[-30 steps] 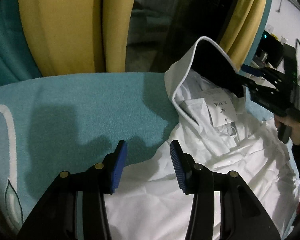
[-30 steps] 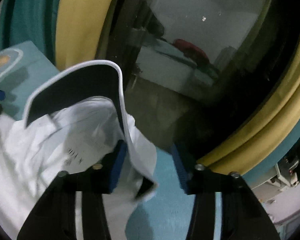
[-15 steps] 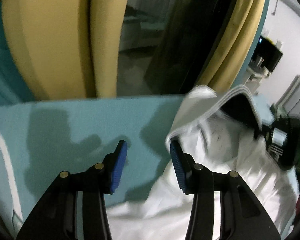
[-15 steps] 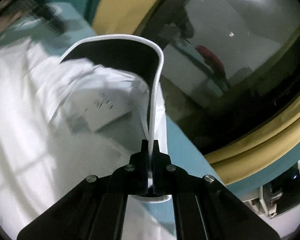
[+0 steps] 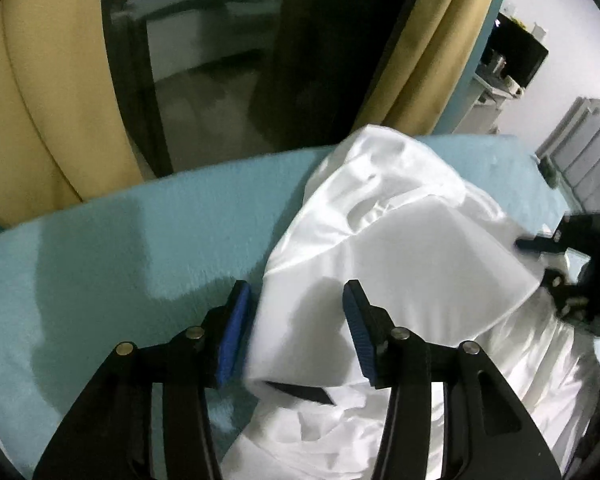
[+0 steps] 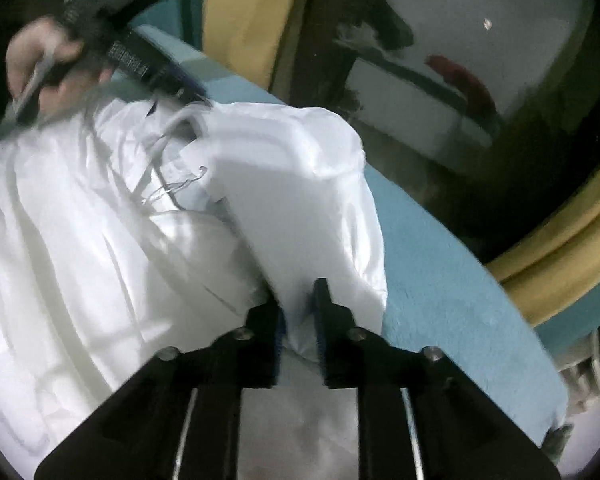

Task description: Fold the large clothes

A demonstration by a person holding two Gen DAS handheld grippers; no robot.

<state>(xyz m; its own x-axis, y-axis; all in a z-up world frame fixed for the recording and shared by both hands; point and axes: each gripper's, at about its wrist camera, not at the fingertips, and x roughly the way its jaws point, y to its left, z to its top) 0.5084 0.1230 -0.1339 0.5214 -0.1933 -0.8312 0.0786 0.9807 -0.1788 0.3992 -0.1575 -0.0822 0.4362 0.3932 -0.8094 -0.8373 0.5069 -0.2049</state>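
Note:
A large white garment (image 5: 400, 264) with a dark-lined hood lies bunched on the teal surface (image 5: 140, 248). My left gripper (image 5: 296, 336) is open, its blue pads (image 5: 232, 336) either side of the folded hood edge. A strip of dark lining (image 5: 300, 392) shows under that edge. My right gripper (image 6: 300, 320) is shut on a fold of the white garment (image 6: 300, 216) at its near right side. The right gripper also shows at the right edge of the left wrist view (image 5: 572, 264).
The teal surface's far edge (image 5: 220, 168) runs close behind the garment, with a dark glass door (image 5: 228, 60) and yellow curtains (image 5: 40, 100) beyond. The hand holding the left gripper (image 6: 48, 64) shows top left in the right wrist view.
The hood, held upright by my right gripper, has been folded over and down onto the garment. My left gripper has moved right, so the hood edge now lies between its open jaws.

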